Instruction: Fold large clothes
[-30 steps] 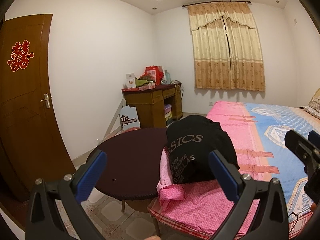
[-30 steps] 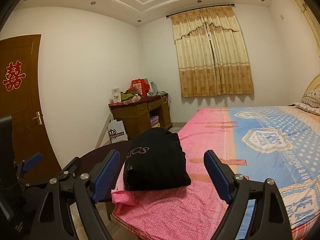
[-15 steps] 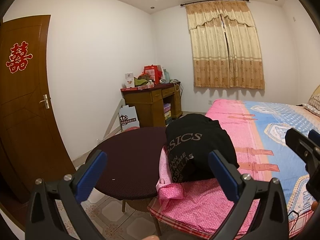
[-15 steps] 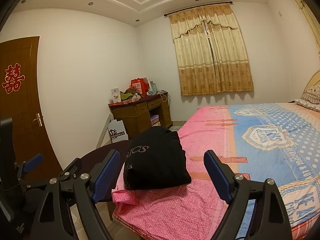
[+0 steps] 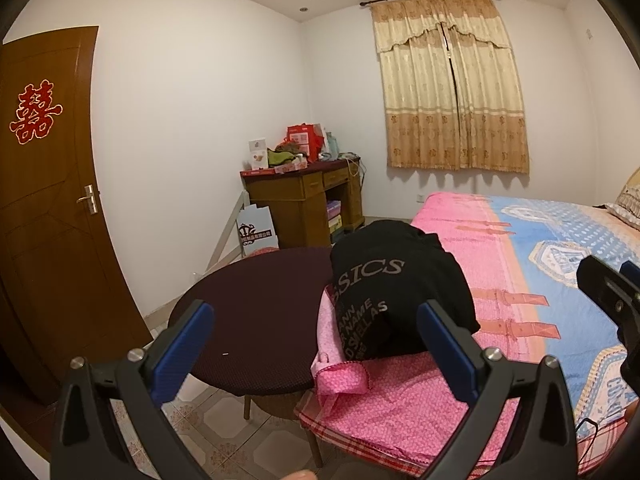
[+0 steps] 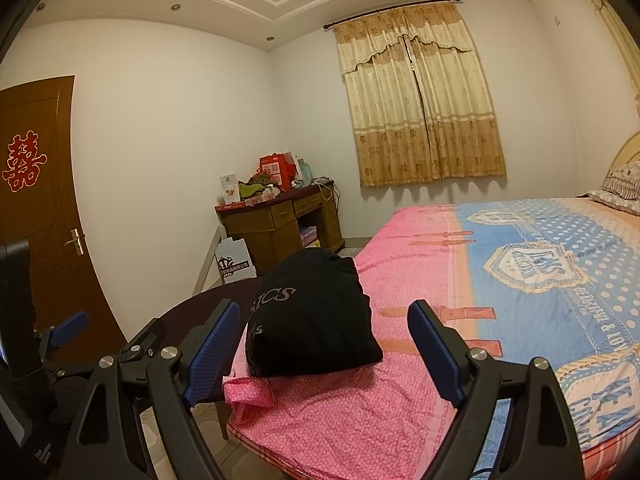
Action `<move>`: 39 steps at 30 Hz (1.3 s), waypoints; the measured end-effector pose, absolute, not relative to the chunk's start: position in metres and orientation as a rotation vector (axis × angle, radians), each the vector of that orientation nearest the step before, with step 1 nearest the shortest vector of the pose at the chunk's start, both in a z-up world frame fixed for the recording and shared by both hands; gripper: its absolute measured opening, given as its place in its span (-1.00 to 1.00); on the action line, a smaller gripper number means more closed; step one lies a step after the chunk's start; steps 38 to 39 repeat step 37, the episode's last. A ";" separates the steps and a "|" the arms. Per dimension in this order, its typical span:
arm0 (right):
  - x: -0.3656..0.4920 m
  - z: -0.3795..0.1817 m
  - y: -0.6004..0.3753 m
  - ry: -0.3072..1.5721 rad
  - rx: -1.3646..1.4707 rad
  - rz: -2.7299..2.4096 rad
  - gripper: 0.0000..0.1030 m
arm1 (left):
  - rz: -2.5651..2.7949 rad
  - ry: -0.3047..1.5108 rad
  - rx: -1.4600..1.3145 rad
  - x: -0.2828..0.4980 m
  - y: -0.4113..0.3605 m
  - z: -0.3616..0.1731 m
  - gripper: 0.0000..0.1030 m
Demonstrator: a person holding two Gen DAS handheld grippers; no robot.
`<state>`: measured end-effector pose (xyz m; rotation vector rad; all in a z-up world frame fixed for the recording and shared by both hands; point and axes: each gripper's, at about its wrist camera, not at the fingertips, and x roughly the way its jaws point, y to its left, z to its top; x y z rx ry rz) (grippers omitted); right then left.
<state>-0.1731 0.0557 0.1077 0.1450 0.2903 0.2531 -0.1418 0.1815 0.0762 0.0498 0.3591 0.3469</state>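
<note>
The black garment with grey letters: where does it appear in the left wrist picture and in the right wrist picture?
Left wrist view: the black garment lies right of centre, on the pink corner of the bed, beside the round dark table.
Right wrist view: the black garment lies at centre, between the open blue fingers.
Shared landmark: the wooden desk behind it.

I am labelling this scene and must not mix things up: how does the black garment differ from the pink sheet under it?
The black garment is dark, with pale lettering; the pink sheet is bright, with a fine speckled print. The garment sits bunched in a compact mound at the bed's corner; the sheet lies spread flat, one corner flipped up. Both are cloth, and neither open gripper touches them.
</note>
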 end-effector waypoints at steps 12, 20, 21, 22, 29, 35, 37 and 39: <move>-0.173 0.107 0.055 0.296 0.149 0.255 0.68 | 0.339 0.366 0.052 -0.140 0.182 0.074 1.00; -0.172 0.103 0.051 0.301 0.153 0.256 0.68 | 0.331 0.374 0.051 -0.137 0.184 0.071 1.00; -0.172 0.102 0.050 0.302 0.153 0.255 0.68 | 0.326 0.376 0.049 -0.135 0.186 0.071 1.00; -0.172 0.102 0.050 0.304 0.152 0.255 0.68 | 0.326 0.379 0.048 -0.134 0.187 0.070 1.00; -0.169 0.099 0.046 0.314 0.158 0.248 0.68 | 0.334 0.385 0.058 -0.128 0.193 0.068 1.00; -0.168 0.098 0.046 0.318 0.157 0.248 0.68 | 0.246 0.370 0.024 -0.128 0.196 0.068 1.00; -0.166 0.097 0.045 0.323 0.159 0.250 0.68 | 0.256 0.372 0.031 -0.128 0.196 0.067 1.00; -0.166 0.097 0.045 0.323 0.159 0.250 0.68 | 0.256 0.372 0.031 -0.128 0.196 0.067 1.00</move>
